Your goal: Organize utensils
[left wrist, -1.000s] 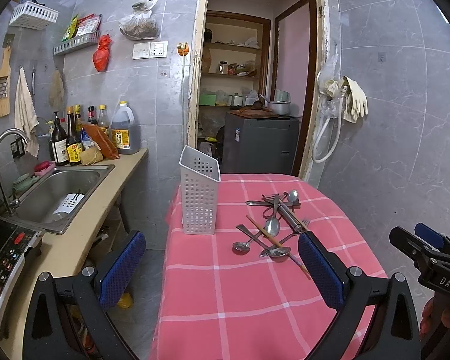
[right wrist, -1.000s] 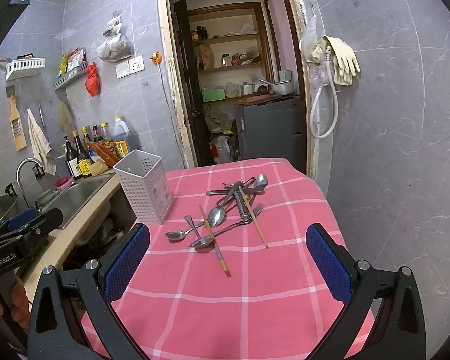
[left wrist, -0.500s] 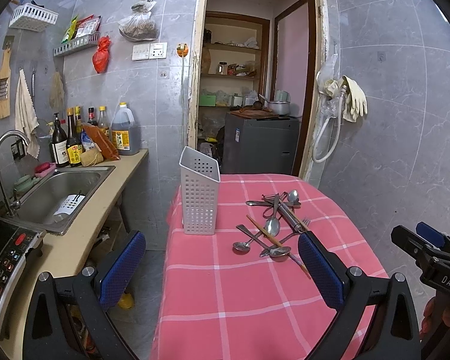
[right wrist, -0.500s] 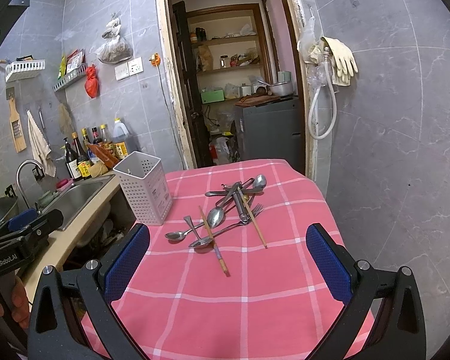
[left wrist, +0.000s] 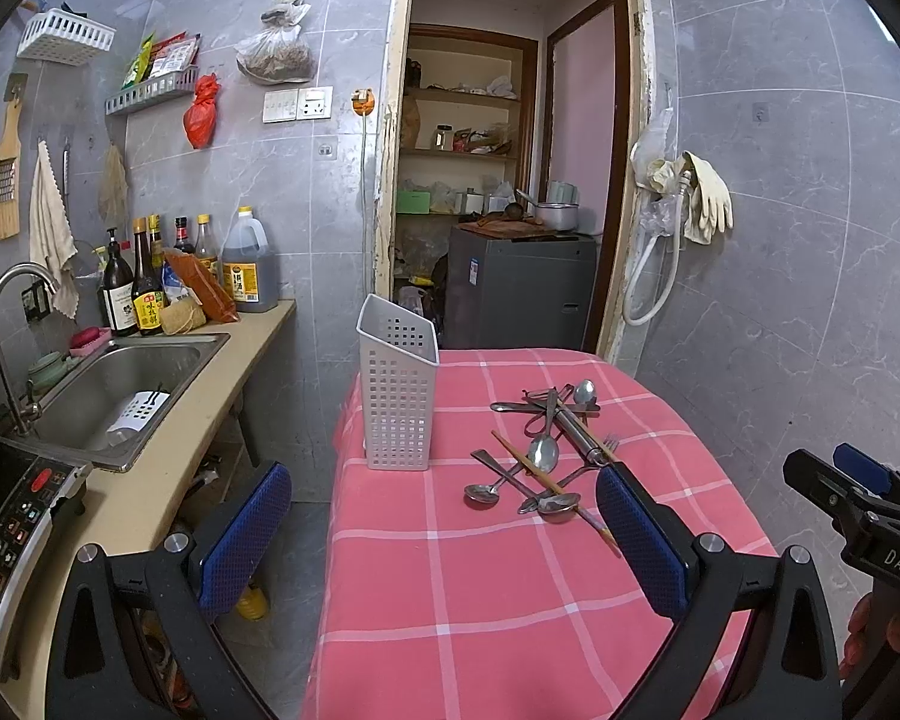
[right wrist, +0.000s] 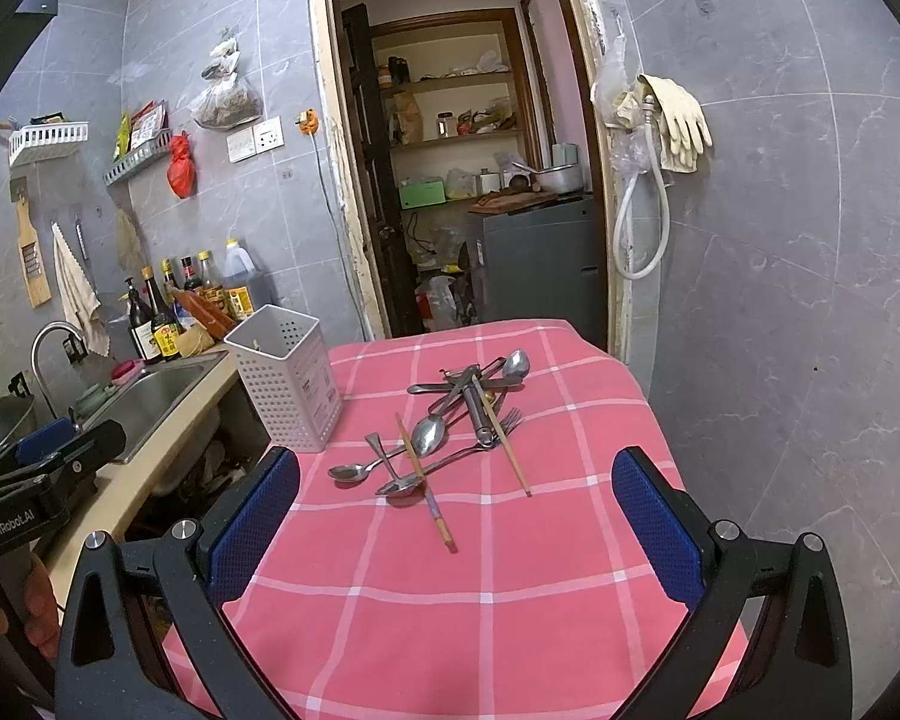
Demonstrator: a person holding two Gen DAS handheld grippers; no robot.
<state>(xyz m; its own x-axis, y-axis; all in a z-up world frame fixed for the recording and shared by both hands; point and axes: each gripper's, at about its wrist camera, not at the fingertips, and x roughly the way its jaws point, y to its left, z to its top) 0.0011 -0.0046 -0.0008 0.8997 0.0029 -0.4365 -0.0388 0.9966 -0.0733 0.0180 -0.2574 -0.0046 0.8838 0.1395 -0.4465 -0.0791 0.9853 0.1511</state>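
A pile of metal utensils lies on the pink checked tablecloth: spoons, a fork, a peeler and two wooden chopsticks. The same utensil pile shows in the right wrist view. A white perforated holder stands upright at the table's left edge, left of the pile; the holder looks empty from the right wrist view. My left gripper is open, held short of the pile with nothing between its blue pads. My right gripper is open too, nearer than the closest chopstick.
A counter with a steel sink, a tap and several bottles runs along the left. An open doorway with a grey cabinet is behind the table. The tiled wall stands close on the right, with gloves and a hose hanging.
Both views have barely shifted; the grippers stay open and the utensils and holder have not moved.
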